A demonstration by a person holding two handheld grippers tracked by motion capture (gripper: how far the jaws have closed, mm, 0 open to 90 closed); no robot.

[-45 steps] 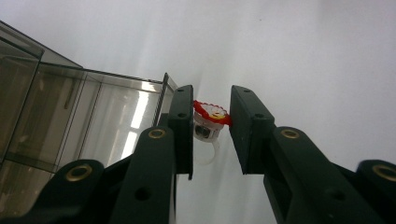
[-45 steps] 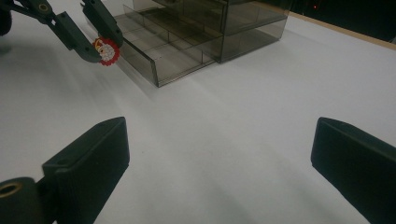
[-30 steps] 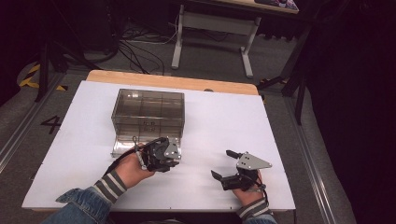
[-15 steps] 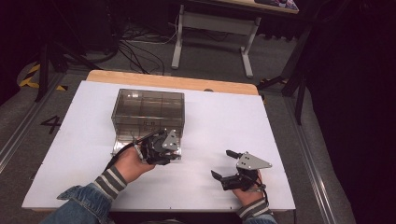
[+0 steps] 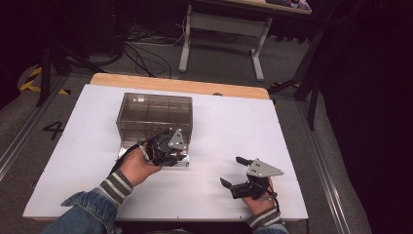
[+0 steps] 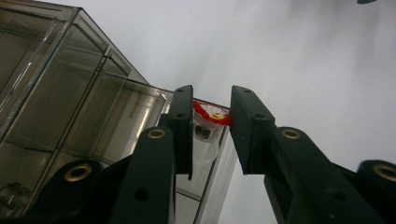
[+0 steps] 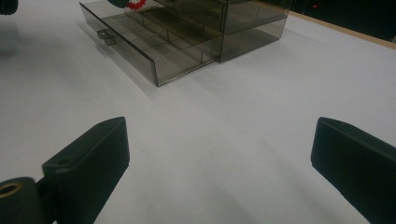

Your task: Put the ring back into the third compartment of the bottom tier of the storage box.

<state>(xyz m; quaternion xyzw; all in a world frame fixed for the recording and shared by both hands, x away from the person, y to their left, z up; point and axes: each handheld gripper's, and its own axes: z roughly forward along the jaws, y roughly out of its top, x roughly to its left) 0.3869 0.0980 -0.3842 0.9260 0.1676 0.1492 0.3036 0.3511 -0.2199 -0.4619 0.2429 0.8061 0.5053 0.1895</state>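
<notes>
A person at a white counter (image 5: 234, 126) works with a hand-held gripper in each hand. The left gripper (image 5: 168, 148) hangs over the pulled-out bottom drawer (image 7: 154, 51) of a smoky clear plastic drawer box (image 5: 155, 114), its fingers (image 6: 182, 126) clenched on a small clear cup with a red rim (image 6: 211, 122). In the left gripper view the cup sits squeezed between the two black pads, its red rim level with their tips and its clear body hanging down toward the drawer below. The drawer is split into small compartments, and it has likely been drawn forward so that the cup can go in or come out from above; which compartment lies under the cup cannot be told.

The right gripper (image 5: 243, 180) rests low near the front edge of the counter, well apart from the drawer box, with its fingers (image 7: 91, 154) released and spread wide on nothing but bare counter. It looks to be parked there to stay clear of the left hand's work, though it points toward the drawer's small handle (image 7: 106, 37) and seems well placed to push the drawer shut. The left hand (image 5: 139, 165), in a striped cuff and denim sleeve, reaches in from the near side, keeping the cup upright over the drawer.
</notes>
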